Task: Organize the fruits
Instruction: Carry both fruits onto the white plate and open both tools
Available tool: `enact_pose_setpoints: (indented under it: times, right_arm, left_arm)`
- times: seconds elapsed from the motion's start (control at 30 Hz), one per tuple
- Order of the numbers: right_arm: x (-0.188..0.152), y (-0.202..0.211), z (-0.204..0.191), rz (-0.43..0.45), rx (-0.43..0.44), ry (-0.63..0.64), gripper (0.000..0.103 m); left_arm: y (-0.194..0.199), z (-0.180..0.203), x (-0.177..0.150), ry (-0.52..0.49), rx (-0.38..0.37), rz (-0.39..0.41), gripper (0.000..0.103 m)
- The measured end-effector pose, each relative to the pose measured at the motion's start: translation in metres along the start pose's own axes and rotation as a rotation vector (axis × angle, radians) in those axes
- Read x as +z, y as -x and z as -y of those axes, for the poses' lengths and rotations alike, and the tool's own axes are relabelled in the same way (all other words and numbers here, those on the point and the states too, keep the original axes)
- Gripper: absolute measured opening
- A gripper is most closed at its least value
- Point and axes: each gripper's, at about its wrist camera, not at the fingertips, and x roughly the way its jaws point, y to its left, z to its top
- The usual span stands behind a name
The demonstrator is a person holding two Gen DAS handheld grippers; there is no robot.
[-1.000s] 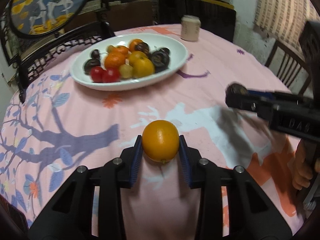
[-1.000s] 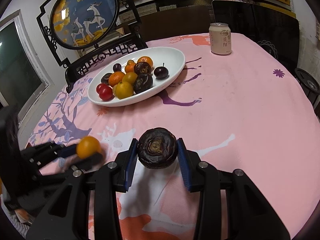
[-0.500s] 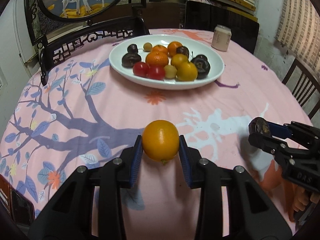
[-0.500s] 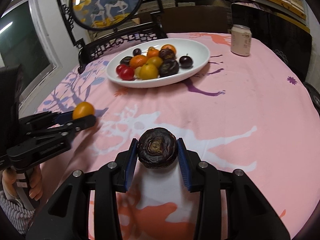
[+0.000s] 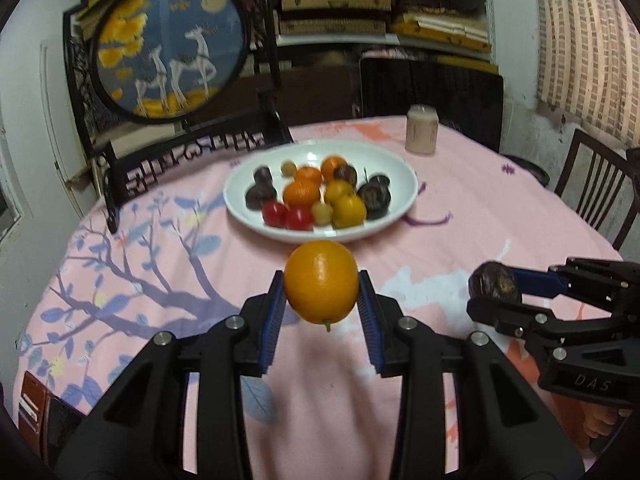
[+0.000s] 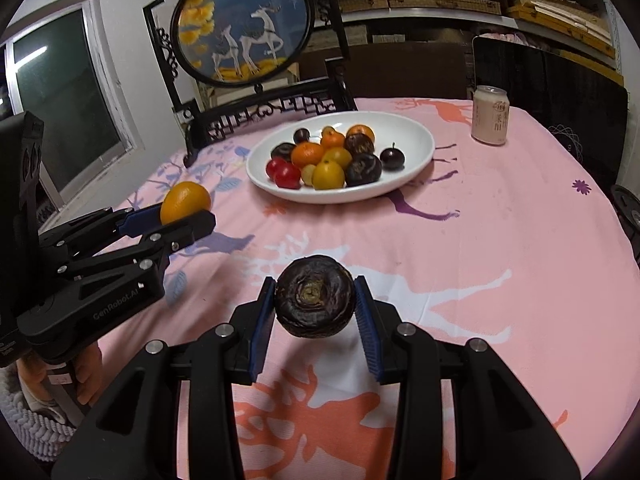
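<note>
On my left wrist view, the left gripper point(image 5: 322, 304) is clamped on an orange point(image 5: 321, 281); both blue pads press its sides, the jaws spread only as wide as the fruit. I hold it in the air, on the near side of the white plate point(image 5: 402, 176) that sits on the pink tablecloth point(image 5: 460, 220). The plate carries a pile of mixed fruit point(image 5: 320, 200): oranges, red ones and dark ones. To the right of the plate and nearer to me, I see the right gripper point(image 5: 494, 294) from the side, pinching a dark fruit point(image 5: 495, 282) at its tips. A can point(image 5: 421, 129) stands behind the plate, to its right.

On my right wrist view, the right gripper point(image 6: 316, 300) grips the dark, wrinkled fruit point(image 6: 315, 295) between its two pads, the jaws parted just by the fruit's width, held above the cloth on the near side of the plate point(image 6: 416, 136). Left of the plate and nearer to me, the left gripper point(image 6: 188, 214) shows side-on with the orange point(image 6: 185, 202) caught at its fingertips. The can point(image 6: 490, 115) stands to the right of the plate.
</note>
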Motion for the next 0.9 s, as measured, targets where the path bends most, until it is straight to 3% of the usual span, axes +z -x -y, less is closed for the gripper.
enact_pose_setpoints:
  times: [0.2,0.3,0.5,0.7,0.9]
  right_arm:
    - [0.025,-0.008,0.009,-0.029,0.01,-0.004,0.039]
    - [0.052,-0.007,0.018,0.005,-0.025,0.002,0.039]
    - [0.11,-0.015,0.038,0.083,-0.034,-0.044,0.039]
    - [0.141,-0.044,0.053,0.101,-0.018,-0.091,0.039]
    - [0.148,-0.088,0.065,0.038,-0.032,-0.1,0.039]
  left_arm:
    - [-0.005,-0.012,0.032,0.003,0.025,0.03,0.036]
    - [-0.016,-0.016,0.053,-0.017,0.061,0.05,0.036]
    - [-0.041,-0.026,0.094,0.033,0.061,0.096,0.036]
    - [-0.077,-0.035,0.11,0.058,0.063,0.073,0.036]
    - [-0.122,-0.045,0.113,0.083,0.067,0.017,0.036]
